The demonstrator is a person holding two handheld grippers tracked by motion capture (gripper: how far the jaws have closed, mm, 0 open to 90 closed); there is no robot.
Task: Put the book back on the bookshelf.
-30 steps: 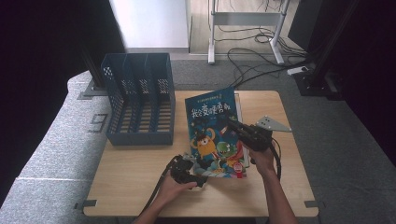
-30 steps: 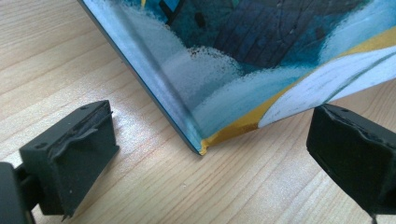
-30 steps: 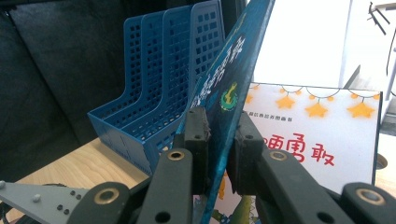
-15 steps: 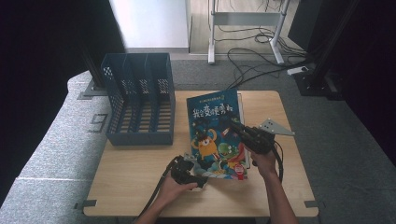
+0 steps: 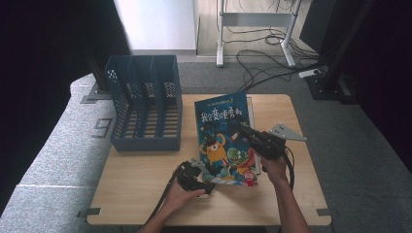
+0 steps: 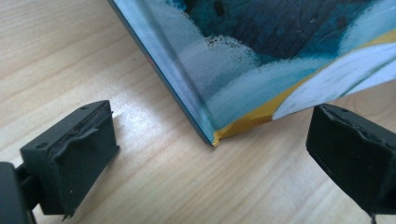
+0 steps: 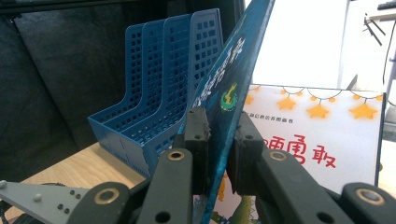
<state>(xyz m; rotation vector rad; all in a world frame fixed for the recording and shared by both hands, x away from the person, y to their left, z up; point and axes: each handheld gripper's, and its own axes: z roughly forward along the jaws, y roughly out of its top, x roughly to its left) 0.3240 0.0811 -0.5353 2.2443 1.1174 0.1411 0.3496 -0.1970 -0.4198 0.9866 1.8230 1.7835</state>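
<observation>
On the wooden table, I am working with a picture book whose blue cover is lifting clear of the second book lying flat beneath it. My right hand-held gripper is clamping the cover's edge: in the right gripper view its two jaws are pressing on either side of the tilted cover, so the grip is closed on the picture book. My left hand-held gripper is sitting low on the table at the near left corner of the picture book, with its jaws standing wide apart; the raised corner is hanging between them without touching either pad, and bare wood is showing beneath it. The blue file rack is standing at the far left of the table, well apart from both books, and its slots are appearing empty as far as I can tell. I am judging the work to be at an early stage: the grasp and the first lift of the picture book are done. Remaining, by my estimate, are securing the near corner with the left hand-held gripper, standing the picture book upright, carrying it across, and lowering it into one slot of the file rack.
</observation>
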